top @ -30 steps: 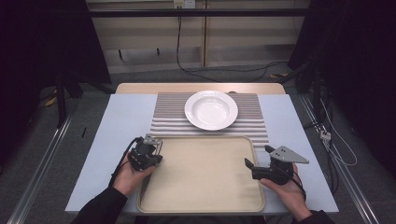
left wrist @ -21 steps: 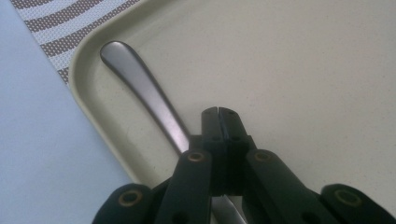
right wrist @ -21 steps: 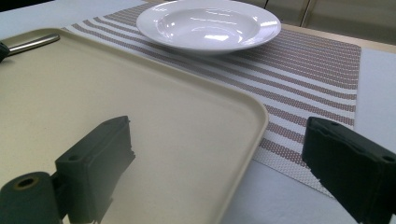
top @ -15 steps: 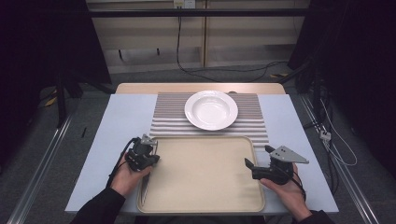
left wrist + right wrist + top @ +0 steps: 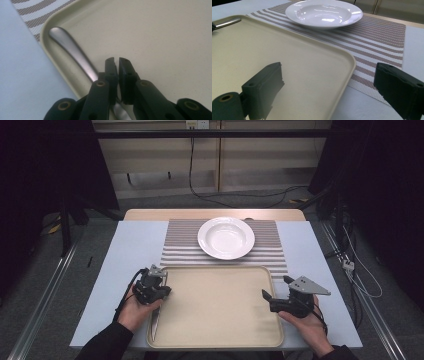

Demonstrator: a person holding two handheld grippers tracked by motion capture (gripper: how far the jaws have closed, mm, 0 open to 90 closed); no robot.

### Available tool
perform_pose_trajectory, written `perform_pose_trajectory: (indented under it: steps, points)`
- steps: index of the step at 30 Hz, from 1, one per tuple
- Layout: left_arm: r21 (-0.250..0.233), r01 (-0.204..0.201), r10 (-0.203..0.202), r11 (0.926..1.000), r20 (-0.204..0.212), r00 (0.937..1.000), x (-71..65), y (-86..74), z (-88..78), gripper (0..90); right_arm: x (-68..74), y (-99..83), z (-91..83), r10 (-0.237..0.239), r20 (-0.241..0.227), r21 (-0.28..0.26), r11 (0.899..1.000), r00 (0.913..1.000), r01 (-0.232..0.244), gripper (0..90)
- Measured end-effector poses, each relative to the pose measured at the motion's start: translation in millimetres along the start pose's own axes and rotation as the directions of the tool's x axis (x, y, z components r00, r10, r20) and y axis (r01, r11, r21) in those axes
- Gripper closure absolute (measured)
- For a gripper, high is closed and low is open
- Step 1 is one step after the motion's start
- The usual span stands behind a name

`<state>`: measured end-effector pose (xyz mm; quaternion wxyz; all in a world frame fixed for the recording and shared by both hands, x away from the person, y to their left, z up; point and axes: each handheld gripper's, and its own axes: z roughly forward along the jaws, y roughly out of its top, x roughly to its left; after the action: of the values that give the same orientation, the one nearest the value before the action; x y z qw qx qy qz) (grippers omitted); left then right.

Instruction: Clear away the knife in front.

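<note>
Beige tray (image 5: 215, 320) holds one metal utensil (image 5: 72, 52) along its edge; left gripper (image 5: 117, 62) jaws nearly closed beside it, right gripper (image 5: 332, 87) jaws wide; white bowl (image 5: 226, 237) empty.

Before me, a beige tray (image 5: 215, 312); metal utensil handle (image 5: 72, 50) along its 9 o'clock rim; white plate (image 5: 226, 238) on striped mat (image 5: 180, 251) at 12 o'clock.

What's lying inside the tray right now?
A metal utensil lies along the tray wall beside the left gripper; its handle shows, its working end is hidden beneath the gripper.

Lab-like recording rig: dark curtains (image 5: 45, 165), floor rails (image 5: 45, 295), trailing cables (image 5: 235, 195).
</note>
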<state>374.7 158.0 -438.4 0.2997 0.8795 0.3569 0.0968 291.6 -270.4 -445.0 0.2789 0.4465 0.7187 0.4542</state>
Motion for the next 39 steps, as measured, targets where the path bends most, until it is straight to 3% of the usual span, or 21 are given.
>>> perform_pose_trajectory:
  steps: [5, 9, 16, 17, 19, 23, 24, 25, 27, 28, 29, 31, 33, 39]
  points:
    - [-0.040, -0.029, 0.029, 0.9988, -0.012, 0.9995, -3.4, 1.1, -0.9, 75.7, 0.0, 0.0, -0.1, 0.000, 0.001, -0.001, 1.000, 1.0000, 0.000, 9.0]
    - [-0.090, -0.018, 0.018, 0.9958, -0.001, 0.9998, -2.2, 1.8, -3.6, 60.3, 0.2, 0.0, 0.0, -0.001, 0.000, 0.001, 1.000, 1.0000, 0.001, 9.0]
    - [-0.120, 0.018, -0.020, 0.9927, -0.020, 0.9996, 0.3, 3.9, -4.0, 17.2, 0.3, 0.2, 0.0, 0.000, 0.002, 0.000, 1.000, 1.0000, 0.000, 9.0]
    - [-0.132, 0.028, -0.032, 0.9908, -0.028, 0.9991, 0.6, 4.3, -5.0, 13.2, 0.2, 0.2, 0.2, -0.001, 0.001, -0.001, 1.000, 1.0000, 0.001, 9.0]
    - [-0.153, 0.015, -0.020, 0.9881, -0.029, 0.9994, -0.1, 4.7, -8.6, 6.1, 0.4, 0.3, 0.1, -0.001, 0.001, -0.002, 1.000, 1.0000, 0.001, 9.0]
    - [-0.228, 0.006, -0.005, 0.9736, 0.006, 1.0000, -3.1, 4.5, -19.2, 6.2, -0.1, 0.2, -0.3, 0.003, 0.001, -0.002, 1.000, 1.0000, -0.003, 9.0]
    - [-0.244, -0.004, 0.004, 0.9698, -0.003, 1.0000, -4.0, 4.9, -21.7, 6.1, -0.1, 0.1, -0.4, 0.002, 0.001, -0.002, 1.000, 1.0000, -0.002, 9.0]
    - [-0.246, -0.001, -0.003, 0.9692, -0.015, 0.9999, -6.0, 5.7, -23.6, 6.1, -0.1, 0.2, -0.5, 0.002, 0.000, -0.003, 1.000, 1.0000, -0.002, 9.0]
    - [-0.240, -0.036, 0.020, 0.9701, -0.067, 0.9976, -10.3, 7.2, -27.0, 6.3, -0.2, 0.2, -0.3, 0.004, -0.001, -0.004, 1.000, 1.0000, -0.004, 9.0]
    - [-0.253, -0.034, 0.015, 0.9670, -0.076, 0.9970, -11.8, 6.3, -28.4, 6.4, -0.2, 0.3, -0.2, 0.007, -0.001, -0.002, 1.000, 1.0000, -0.007, 9.0]
    - [-0.248, -0.025, 0.007, 0.9685, -0.072, 0.9974, -11.6, 5.0, -29.9, 6.4, -0.3, 0.3, -0.1, 0.006, -0.001, -0.003, 1.000, 1.0000, -0.006, 9.0]
    - [-0.264, 0.009, -0.019, 0.9645, -0.034, 0.9993, -9.5, 2.0, -34.0, 6.3, -0.4, 0.5, -0.5, 0.009, 0.001, -0.005, 1.000, 1.0000, -0.009, 9.0]
    - [-0.284, 0.005, -0.023, 0.9587, -0.062, 0.9978, -7.9, -1.1, -37.6, 6.4, -0.6, 0.5, -0.5, 0.010, 0.000, -0.006, 1.000, 0.9999, -0.010, 9.0]
    - [-0.335, 0.025, -0.056, 0.9418, -0.082, 0.9951, 0.1, -14.4, -42.2, 6.3, -1.1, 0.4, -0.5, 0.011, -0.002, -0.006, 1.000, 0.9999, -0.011, 9.0]
